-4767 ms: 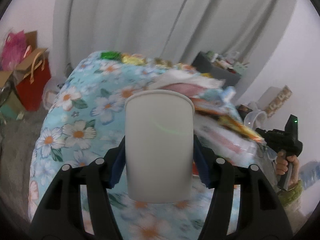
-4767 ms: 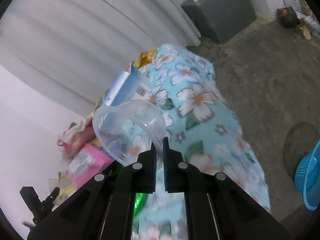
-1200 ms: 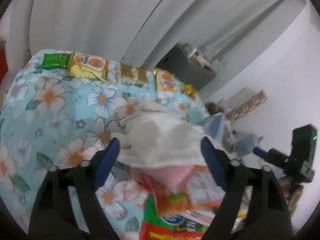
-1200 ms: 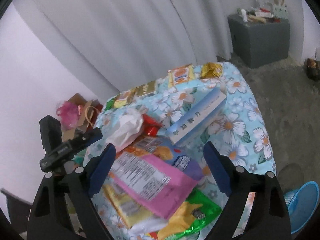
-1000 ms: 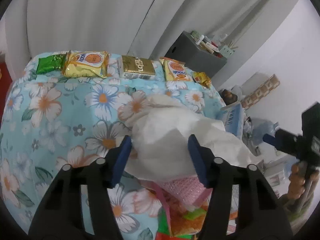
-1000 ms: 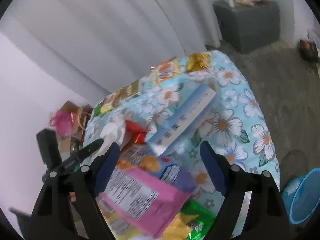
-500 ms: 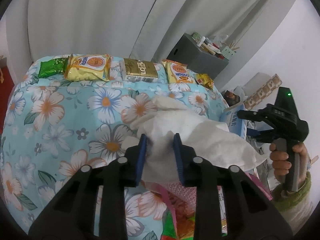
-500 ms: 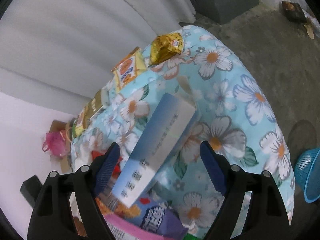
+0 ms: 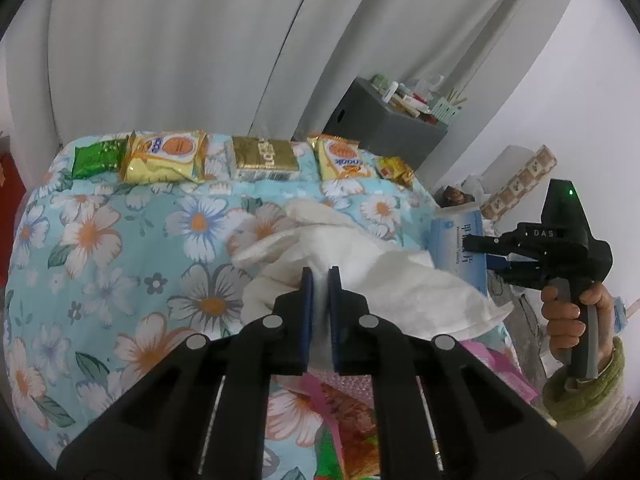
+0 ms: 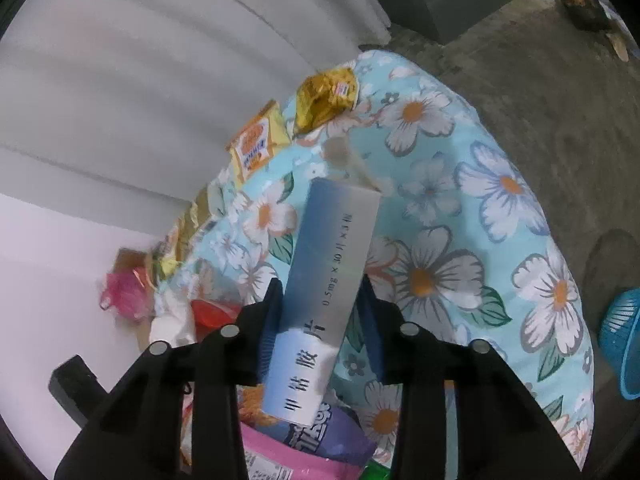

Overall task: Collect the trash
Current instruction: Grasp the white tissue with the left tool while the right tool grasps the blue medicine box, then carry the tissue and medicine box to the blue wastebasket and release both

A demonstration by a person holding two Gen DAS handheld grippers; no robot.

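A crumpled white tissue (image 9: 360, 264) lies on the floral tablecloth (image 9: 100, 260). My left gripper (image 9: 319, 280) pinches a fold of it, its jaws closing down to a narrow slit. In the right wrist view the tissue (image 10: 172, 320) shows at the left. A long blue-and-white box (image 10: 336, 232) with printed characters sits between the fingers of my right gripper (image 10: 320, 296), whose jaws are closing with the pads against its sides. From the left wrist view, a hand holds the right gripper (image 9: 476, 252) at the box (image 9: 456, 236) near the table's right edge.
Snack packets line the far edge: green (image 9: 98, 158), yellow (image 9: 166, 156), gold (image 9: 264, 158) and others. A heap of colourful wrappers (image 9: 348, 412) lies under my left gripper. A grey cabinet (image 9: 384, 124) stands behind. A blue basket (image 10: 624, 344) is on the floor at the right.
The paper cup and the clear cup are gone from my grippers. My left jaws have closed onto the tissue. My right gripper came down over the blue box and narrowed around it.
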